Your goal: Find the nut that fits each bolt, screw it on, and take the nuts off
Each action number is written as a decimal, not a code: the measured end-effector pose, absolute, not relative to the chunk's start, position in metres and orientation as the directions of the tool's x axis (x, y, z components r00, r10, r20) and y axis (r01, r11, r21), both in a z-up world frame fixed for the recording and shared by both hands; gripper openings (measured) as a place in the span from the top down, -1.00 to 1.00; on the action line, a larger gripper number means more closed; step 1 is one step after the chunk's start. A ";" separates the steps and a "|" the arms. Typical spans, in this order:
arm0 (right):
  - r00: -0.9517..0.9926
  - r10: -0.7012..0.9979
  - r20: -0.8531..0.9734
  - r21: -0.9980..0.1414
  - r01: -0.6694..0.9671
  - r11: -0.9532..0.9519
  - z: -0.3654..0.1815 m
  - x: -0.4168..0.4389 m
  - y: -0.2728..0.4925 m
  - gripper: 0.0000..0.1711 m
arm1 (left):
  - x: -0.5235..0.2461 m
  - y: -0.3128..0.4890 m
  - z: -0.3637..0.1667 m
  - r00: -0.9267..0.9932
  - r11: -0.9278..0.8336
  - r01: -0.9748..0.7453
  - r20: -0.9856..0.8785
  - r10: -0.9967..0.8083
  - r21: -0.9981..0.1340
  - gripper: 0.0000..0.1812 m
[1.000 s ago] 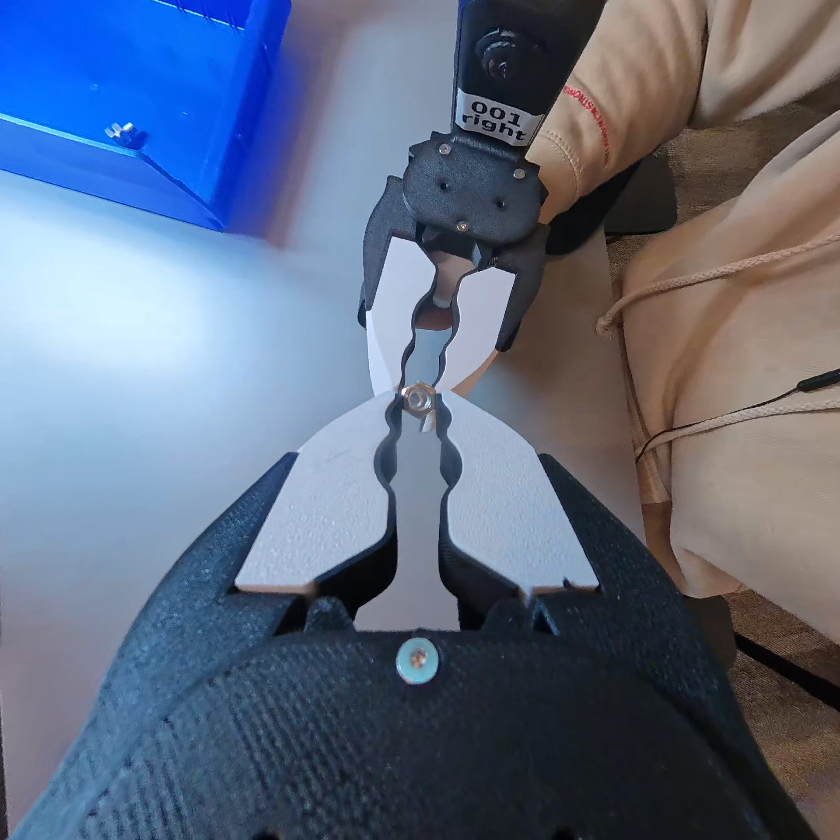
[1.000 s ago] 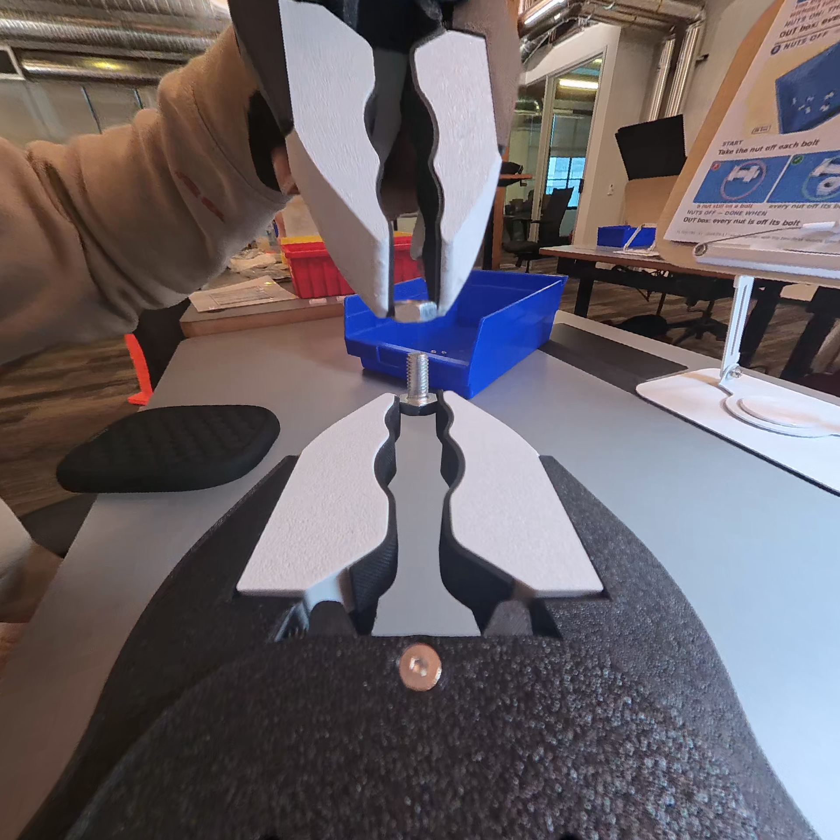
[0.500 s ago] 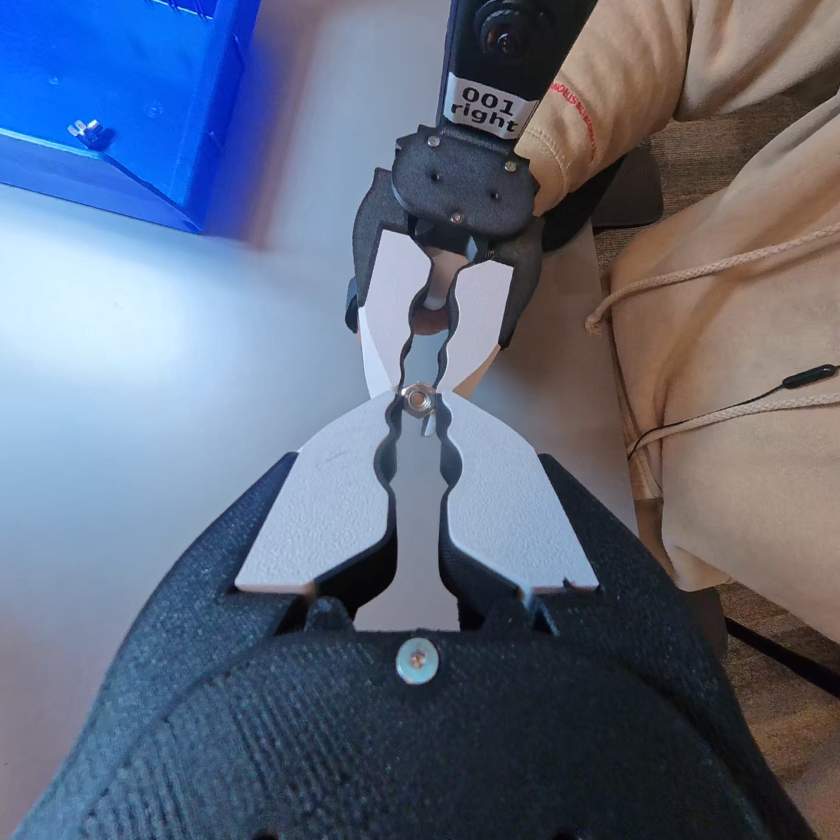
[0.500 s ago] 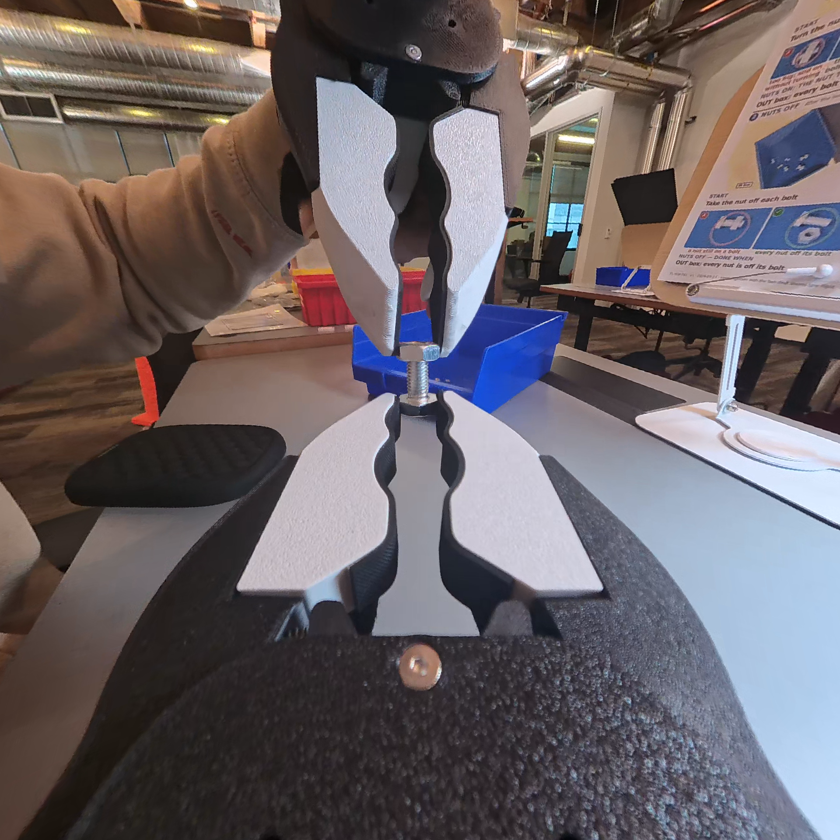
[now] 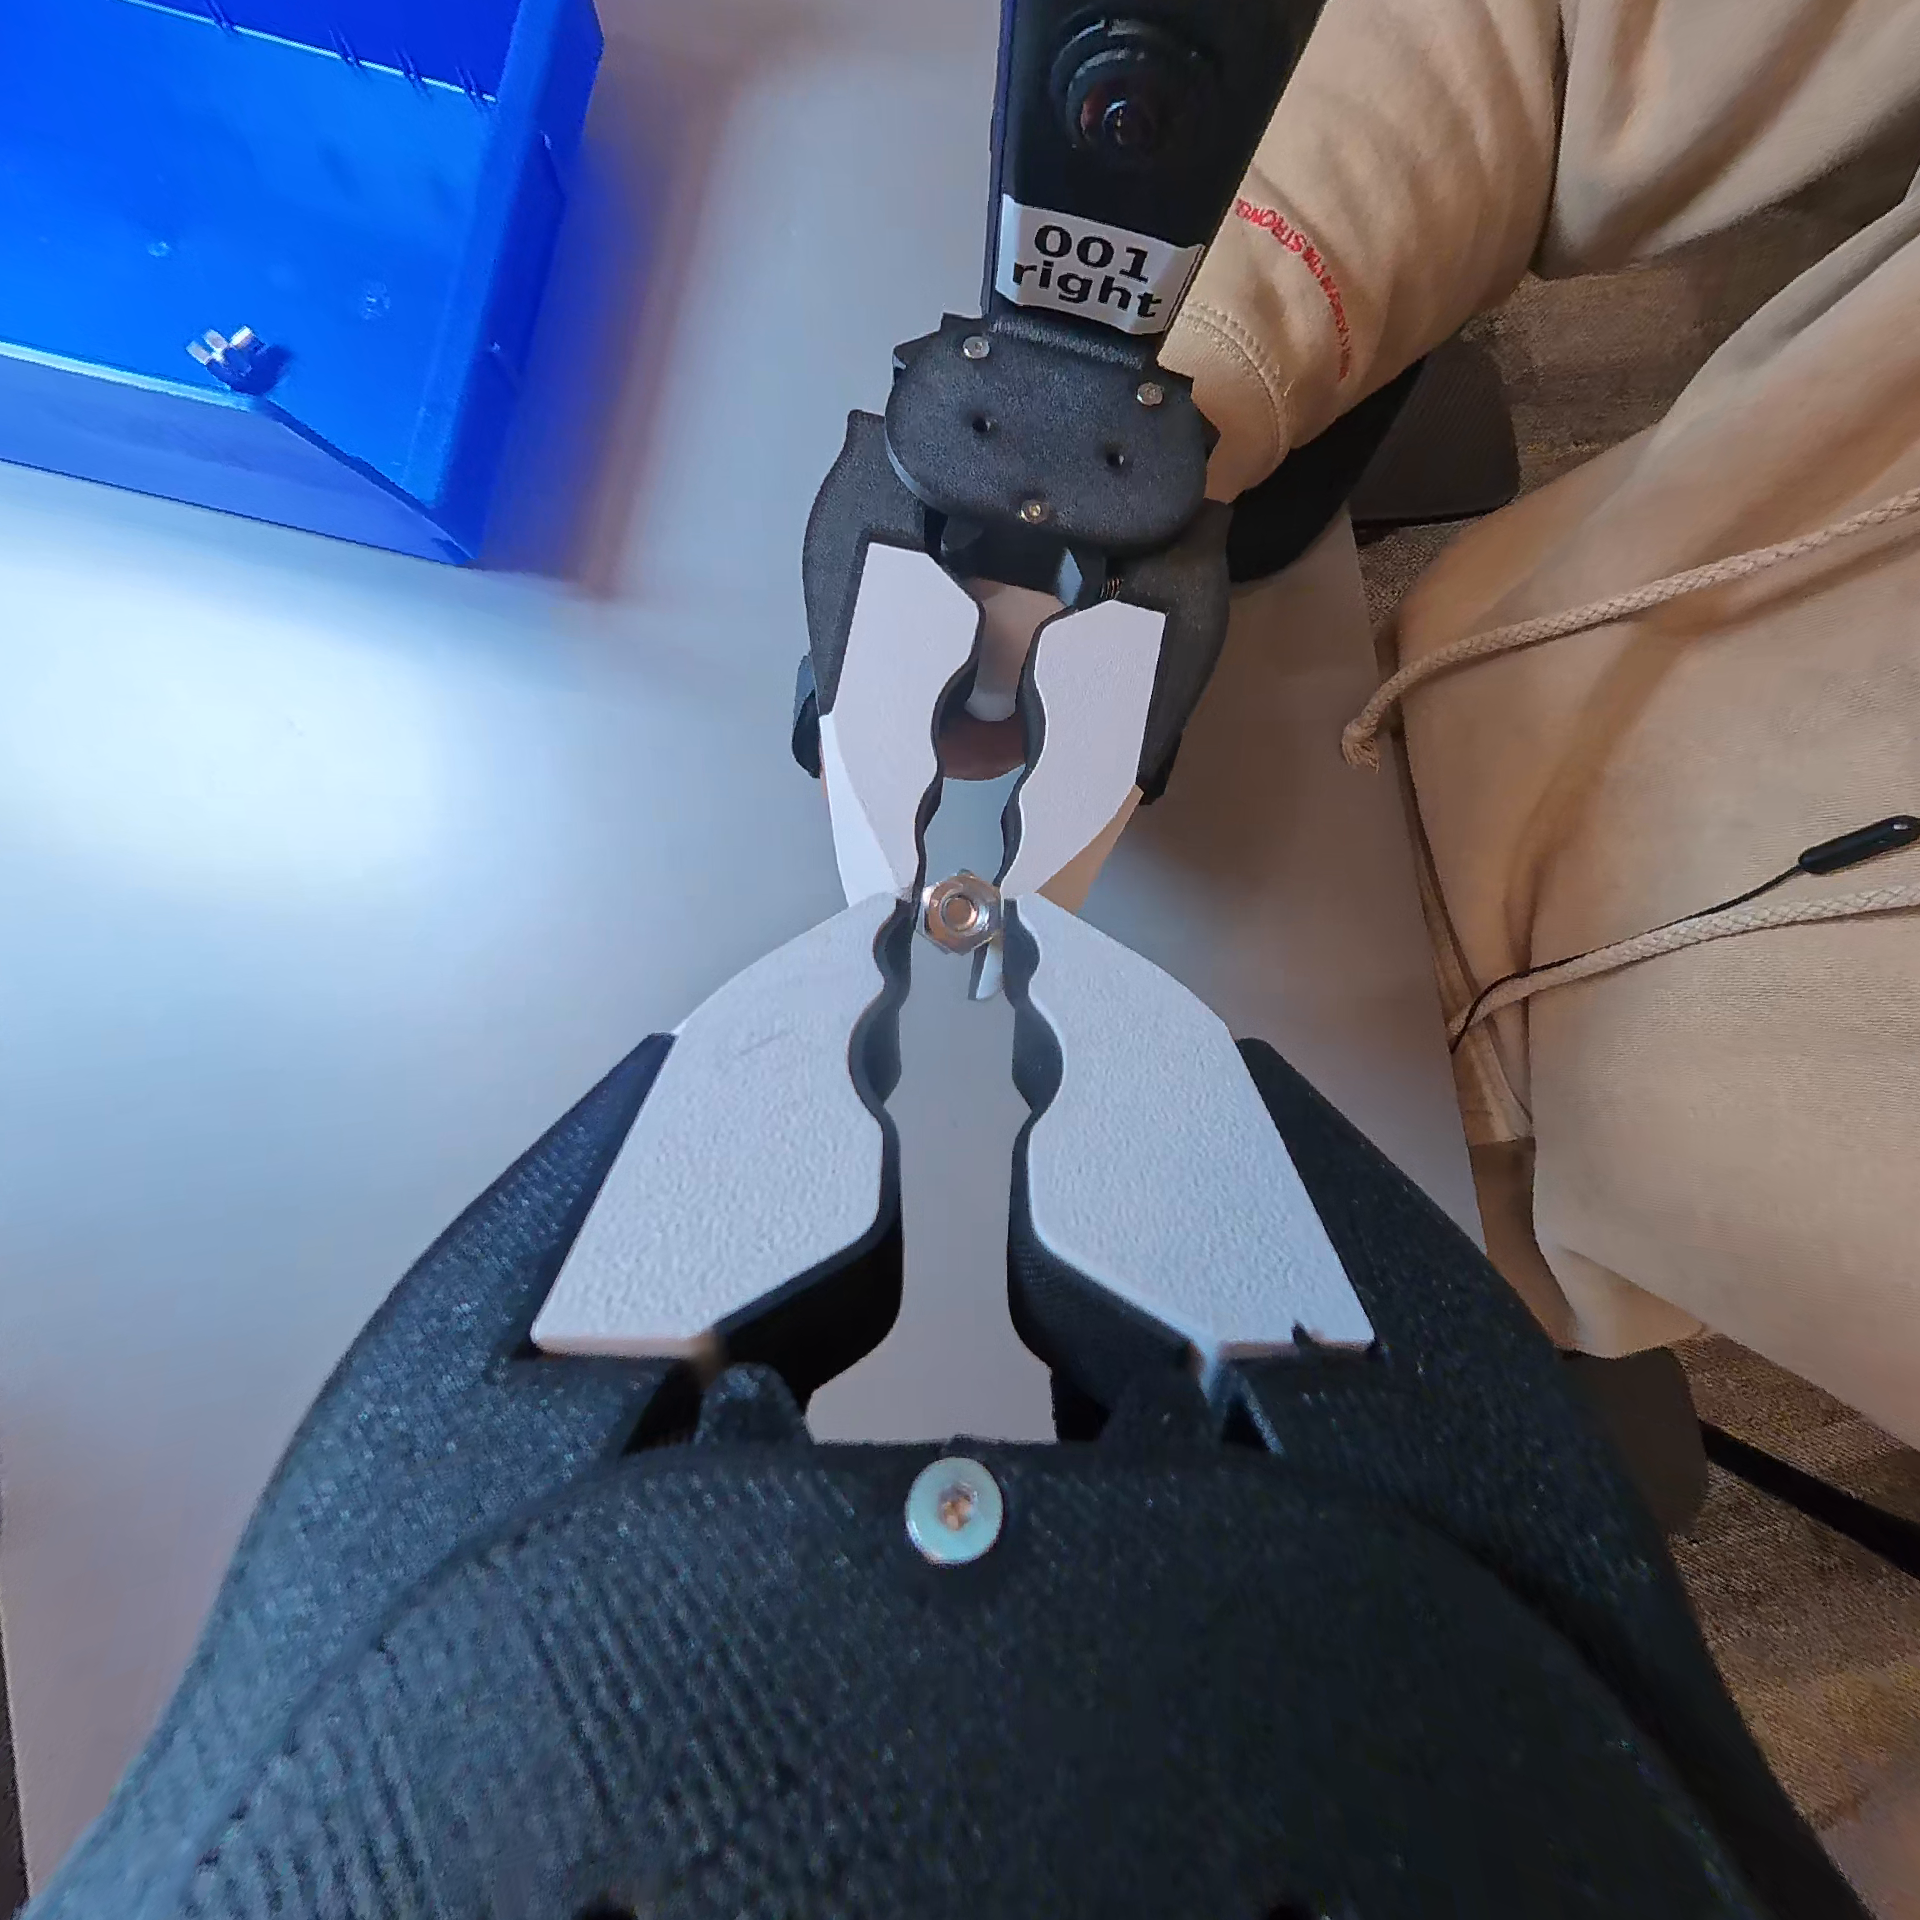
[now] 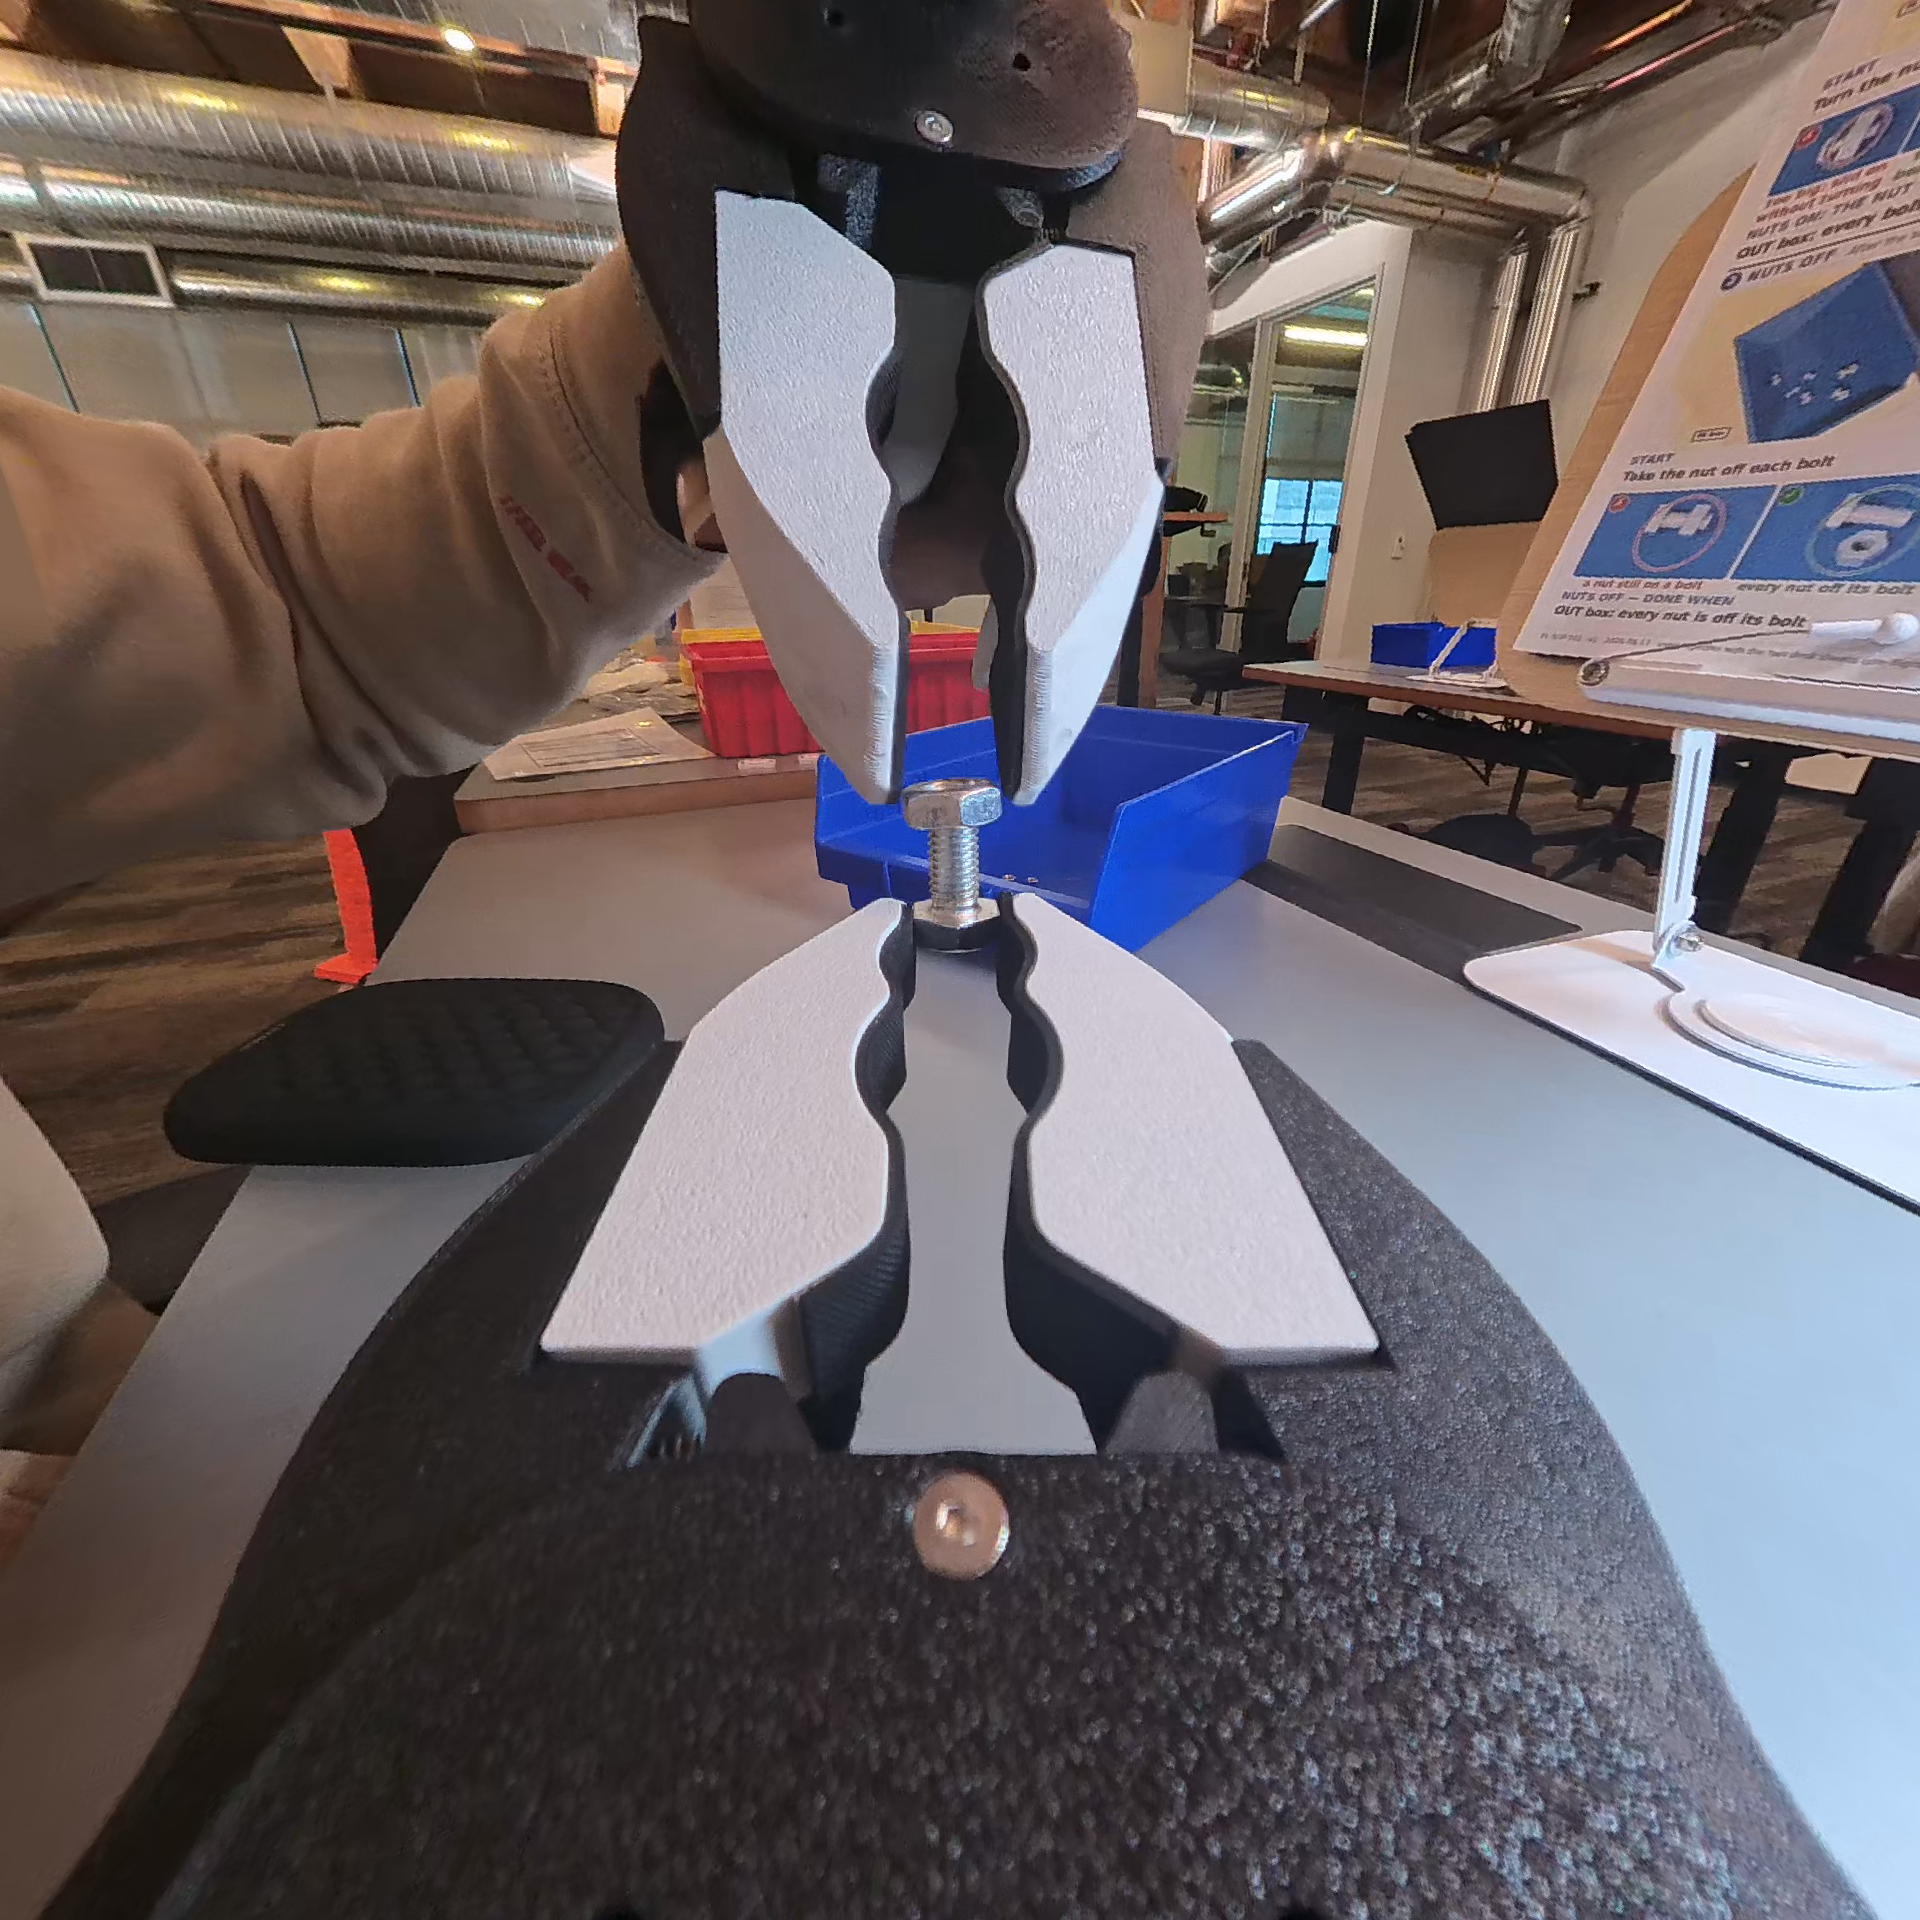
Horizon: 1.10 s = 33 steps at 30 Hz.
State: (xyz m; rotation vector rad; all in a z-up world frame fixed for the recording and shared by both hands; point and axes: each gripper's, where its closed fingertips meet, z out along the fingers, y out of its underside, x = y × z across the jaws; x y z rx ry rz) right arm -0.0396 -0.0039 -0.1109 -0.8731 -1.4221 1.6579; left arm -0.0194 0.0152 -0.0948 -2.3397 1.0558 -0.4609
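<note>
Two grippers now share one fastener: the right gripper point(image 6: 957, 920) pinches the nut point(image 6: 956, 918) narrowly, and the left gripper point(image 6: 948, 792), which a second ago hung clear above the thread, has dropped and closed on the bolt point(image 6: 952, 847) head. The bolt stands upright above the grey table point(image 6: 1455, 1195), near the blue bin point(image 6: 1174, 831). With both ends held, turning the pair apart looks ready to start.
</note>
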 end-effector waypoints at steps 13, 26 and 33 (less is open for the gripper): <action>-0.398 0.916 -0.040 -0.986 -0.135 -0.101 -0.107 -0.042 0.013 0.83 | -0.028 0.021 -0.080 0.781 -0.342 -0.342 -0.063 -0.621 -0.875 0.76; -0.375 0.925 -0.062 -0.984 -0.130 -0.119 -0.110 -0.045 0.019 0.83 | -0.025 0.044 -0.092 0.876 -0.177 -0.130 -0.030 -0.481 -0.976 0.77; -0.378 0.922 -0.082 -0.982 -0.130 -0.141 -0.110 -0.046 0.022 0.83 | -0.030 0.042 -0.092 0.872 -0.166 -0.094 -0.001 -0.490 -0.982 0.78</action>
